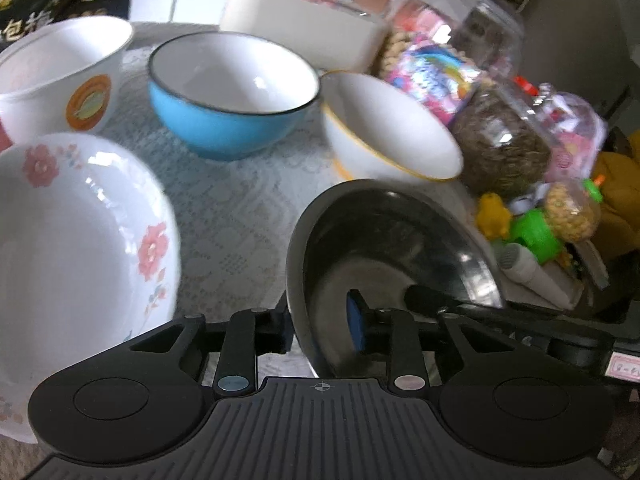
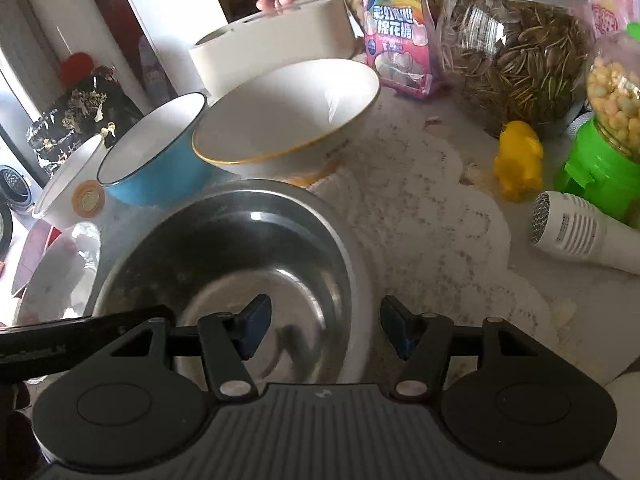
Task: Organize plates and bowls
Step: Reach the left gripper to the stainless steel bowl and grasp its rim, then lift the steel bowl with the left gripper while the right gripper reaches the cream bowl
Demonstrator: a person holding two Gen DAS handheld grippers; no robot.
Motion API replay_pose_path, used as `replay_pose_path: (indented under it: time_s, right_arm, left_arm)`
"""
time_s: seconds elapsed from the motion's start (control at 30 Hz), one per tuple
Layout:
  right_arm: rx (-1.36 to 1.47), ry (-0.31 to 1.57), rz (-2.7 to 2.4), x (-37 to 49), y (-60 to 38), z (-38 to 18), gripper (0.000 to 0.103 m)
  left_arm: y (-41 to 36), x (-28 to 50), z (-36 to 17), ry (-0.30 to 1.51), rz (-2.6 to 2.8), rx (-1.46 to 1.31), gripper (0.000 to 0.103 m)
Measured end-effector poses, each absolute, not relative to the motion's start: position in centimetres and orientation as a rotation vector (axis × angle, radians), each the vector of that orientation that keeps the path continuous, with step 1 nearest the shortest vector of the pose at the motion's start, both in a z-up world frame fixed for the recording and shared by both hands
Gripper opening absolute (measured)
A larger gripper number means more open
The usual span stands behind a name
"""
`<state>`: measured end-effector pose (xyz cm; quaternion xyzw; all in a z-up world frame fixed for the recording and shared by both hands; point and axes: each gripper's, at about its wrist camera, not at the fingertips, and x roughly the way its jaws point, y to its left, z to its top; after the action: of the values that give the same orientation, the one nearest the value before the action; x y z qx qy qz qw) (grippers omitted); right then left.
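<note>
A steel bowl [image 1: 384, 248] sits on the lace tablecloth [image 1: 240, 208]. My left gripper [image 1: 320, 328] straddles its left rim, one pad [image 1: 356, 320] inside and one outside, open around it. My right gripper [image 2: 324, 328] is open, straddling the steel bowl's [image 2: 224, 256] right rim. Behind it stand a yellow-rimmed white bowl [image 1: 384, 128] [image 2: 288, 120], a blue bowl [image 1: 232, 92] [image 2: 156, 152] and a white bowl with an orange logo [image 1: 60, 76] [image 2: 72, 184]. A floral white plate [image 1: 76, 248] lies at left.
Glass jars of seeds and snacks [image 2: 516, 48], a pink candy bag [image 2: 400, 36], a yellow toy [image 2: 518, 160], a green dispenser [image 2: 600, 160] and a white handheld device [image 2: 580, 232] crowd the right side. A cream box [image 2: 272, 40] stands behind the bowls.
</note>
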<state>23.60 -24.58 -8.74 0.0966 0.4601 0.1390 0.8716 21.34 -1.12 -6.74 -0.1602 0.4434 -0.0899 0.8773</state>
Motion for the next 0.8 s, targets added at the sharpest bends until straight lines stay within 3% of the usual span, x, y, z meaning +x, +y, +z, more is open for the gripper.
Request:
replay_pose_path:
  time_s: [0.4, 0.8]
  right_arm:
    - [0.058, 0.852, 0.34, 21.2, -18.2, -3.1, 0.062]
    - [-0.072, 0.891, 0.504, 19.7, -6.3, -3.4, 0.061]
  left_arm:
    - [5.4, 16.2, -2.1, 0.731, -0.138, -0.415, 0.031]
    - [15.6, 12.7, -3.8, 0.718, 0.111, -0.575, 0.029]
